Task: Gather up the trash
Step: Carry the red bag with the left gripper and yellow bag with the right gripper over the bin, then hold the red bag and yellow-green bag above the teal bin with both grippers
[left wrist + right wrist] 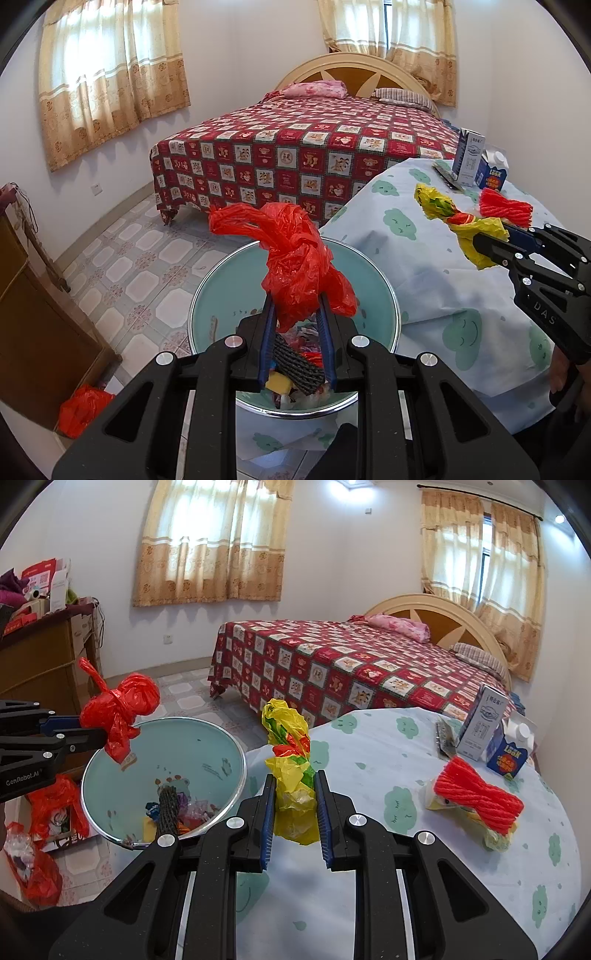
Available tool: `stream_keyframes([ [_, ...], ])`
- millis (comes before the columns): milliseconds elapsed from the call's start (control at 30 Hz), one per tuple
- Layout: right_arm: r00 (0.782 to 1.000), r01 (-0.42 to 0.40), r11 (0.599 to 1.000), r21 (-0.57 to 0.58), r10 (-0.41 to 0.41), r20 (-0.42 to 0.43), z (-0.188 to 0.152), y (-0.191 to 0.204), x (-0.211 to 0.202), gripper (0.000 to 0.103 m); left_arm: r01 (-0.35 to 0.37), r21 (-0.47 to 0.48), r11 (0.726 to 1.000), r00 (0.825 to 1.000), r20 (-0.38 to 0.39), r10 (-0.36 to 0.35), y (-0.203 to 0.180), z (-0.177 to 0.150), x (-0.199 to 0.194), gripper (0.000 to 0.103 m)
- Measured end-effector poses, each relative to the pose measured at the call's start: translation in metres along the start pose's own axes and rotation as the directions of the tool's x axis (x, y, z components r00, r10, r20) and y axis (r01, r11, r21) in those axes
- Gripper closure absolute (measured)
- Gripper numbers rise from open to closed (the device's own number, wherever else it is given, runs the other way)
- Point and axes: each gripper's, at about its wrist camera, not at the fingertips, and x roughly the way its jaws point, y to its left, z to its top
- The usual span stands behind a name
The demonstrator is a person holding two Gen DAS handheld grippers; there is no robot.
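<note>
Above bin (207, 291), left gripper (295, 299) clamps red bag (299, 258)

Crumpled red plastic bag (299, 258); knotted yellow plastic bag (291, 775) w/ red & green print. Round teal trash bin (110, 775). Pale blue tablecloth (369, 849), green cloud pattern. Red checkered bedspread (332, 672).

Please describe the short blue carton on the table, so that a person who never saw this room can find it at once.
Find the round table with the cloud-print cloth, beside the bed. At its far edge two cartons stand side by side. The blue carton is the shorter one, with a white screw cap and red-yellow label; its neighbour, the white carton, is taller and pale.
</note>
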Motion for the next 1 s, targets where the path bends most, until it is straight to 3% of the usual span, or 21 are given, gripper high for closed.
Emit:
stream_keyframes([
  [1000,0.998,-0.058,0.997,-0.059,0.057,-0.005,0.013,0.028,0.015,0.082,-0.036,-0.042,0.998,0.999,-0.003,0.036,0.031,-0.008,-0.001,0.081],
])
